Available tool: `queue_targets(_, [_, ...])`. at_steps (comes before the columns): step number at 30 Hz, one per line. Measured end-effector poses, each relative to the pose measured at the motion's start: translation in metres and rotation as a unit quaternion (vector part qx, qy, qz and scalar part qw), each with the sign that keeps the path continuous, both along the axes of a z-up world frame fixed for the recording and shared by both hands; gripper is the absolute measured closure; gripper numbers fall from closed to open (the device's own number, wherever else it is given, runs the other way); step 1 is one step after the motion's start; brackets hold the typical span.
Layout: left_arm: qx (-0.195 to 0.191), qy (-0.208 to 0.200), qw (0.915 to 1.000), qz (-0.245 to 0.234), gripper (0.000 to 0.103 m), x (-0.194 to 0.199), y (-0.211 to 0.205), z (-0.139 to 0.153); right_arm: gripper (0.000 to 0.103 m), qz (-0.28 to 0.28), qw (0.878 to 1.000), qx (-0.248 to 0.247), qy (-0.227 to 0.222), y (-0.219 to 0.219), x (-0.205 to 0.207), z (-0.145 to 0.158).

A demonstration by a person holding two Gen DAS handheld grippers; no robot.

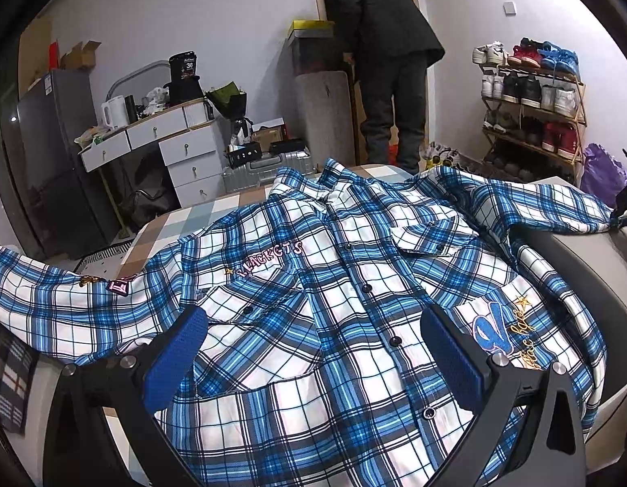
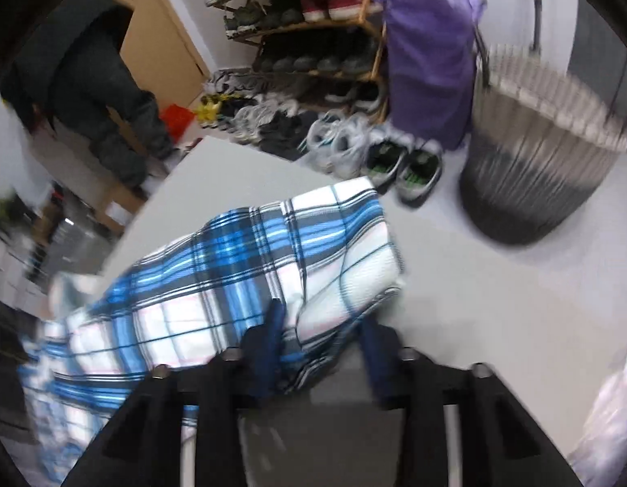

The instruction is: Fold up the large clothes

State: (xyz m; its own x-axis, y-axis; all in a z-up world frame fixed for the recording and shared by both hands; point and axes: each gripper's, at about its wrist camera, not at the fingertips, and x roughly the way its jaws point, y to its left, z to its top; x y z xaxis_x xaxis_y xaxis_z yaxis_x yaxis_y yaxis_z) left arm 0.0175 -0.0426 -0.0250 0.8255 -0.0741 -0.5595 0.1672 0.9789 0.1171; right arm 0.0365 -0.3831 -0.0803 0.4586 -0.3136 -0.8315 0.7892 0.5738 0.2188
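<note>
shirt [image 1: 333,284]: blue-white plaid, spread face-up, buttoned, 2 sleeves out | left gripper [image 1: 313,349]: jaws spread above hem | right gripper [image 2: 319,349]: pinching sleeve cuff [image 2: 338,251]

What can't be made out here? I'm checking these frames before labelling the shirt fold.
- Right wrist view: motion blur smears the sleeve at the right gripper; whether its jaws pinch it is unclear.
- Left wrist view: the shirt hem is cut off by the bottom edge and the left gripper.
- Left wrist view: the shoes on the rack are too small to count.
</note>
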Motion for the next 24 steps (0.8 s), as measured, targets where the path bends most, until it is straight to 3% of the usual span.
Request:
queue_targets(3, [0.003, -0.002, 1.0000, -0.001, 0.001, 0.001, -0.001, 0.000, 0.096, 0.002, 0.999, -0.032, -0.015, 0.005, -0.003, 0.005])
queue_targets(9, [-0.006, -0.011, 0.9999, 0.008, 0.001, 0.000, 0.006, 0.005, 0.097, 0.029, 0.987, -0.152, -0.047, 0.039, 0.000, 0.051])
queue_targets(14, [-0.013, -0.019, 0.9995, 0.021, 0.001, -0.001, 0.021, 0.007, 0.097, 0.049, 0.963, -0.251, -0.080, 0.077, 0.021, 0.124])
queue_targets(24, [-0.020, -0.054, 0.9976, 0.040, 0.001, -0.014, 0.061, 0.019, 0.097, 0.003, 0.922, -0.380, -0.070, 0.122, 0.047, 0.233])
